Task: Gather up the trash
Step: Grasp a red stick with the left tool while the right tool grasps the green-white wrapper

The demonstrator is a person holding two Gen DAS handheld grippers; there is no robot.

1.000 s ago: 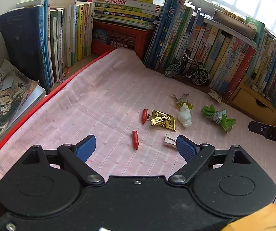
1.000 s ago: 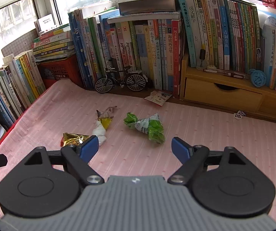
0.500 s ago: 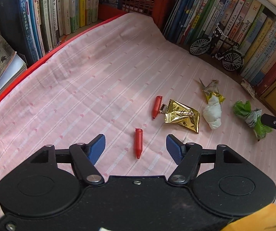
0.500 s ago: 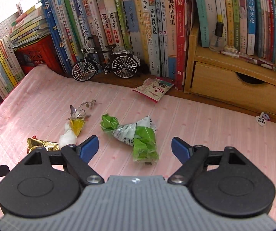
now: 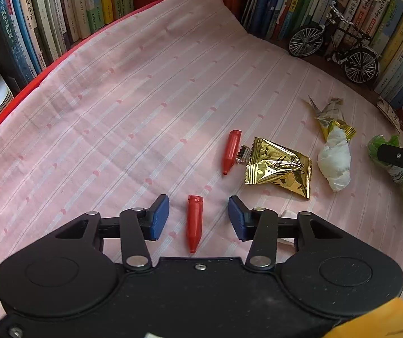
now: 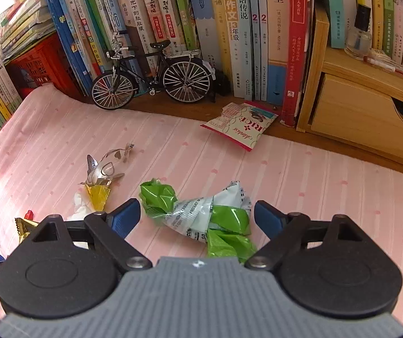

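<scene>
On the pink striped cloth [image 5: 134, 107], a small red cap [image 5: 194, 222] lies between the blue pads of my left gripper [image 5: 198, 208]. Its jaws are closing, with a gap still on both sides of the cap. A second red cap [image 5: 231, 152], a gold wrapper [image 5: 280, 167] and a white tissue wad [image 5: 335, 163] lie beyond it. My right gripper [image 6: 197, 207] hangs low over a crumpled green and white wrapper [image 6: 201, 219], which sits between its pads untouched. Those jaws are wide and opening slightly.
A yellow foil wrapper [image 6: 98, 194] lies to the left of the green one, and a torn rice-snack packet [image 6: 241, 125] lies at the cloth's far edge. A model bicycle [image 6: 150, 79], rows of books [image 6: 229, 28], a red crate [image 6: 41, 64] and a wooden drawer box [image 6: 364, 112] border the cloth.
Both grippers have come down and forward toward the cloth. The left jaws have narrowed around the nearer red cap. The right gripper now straddles the green wrapper.
</scene>
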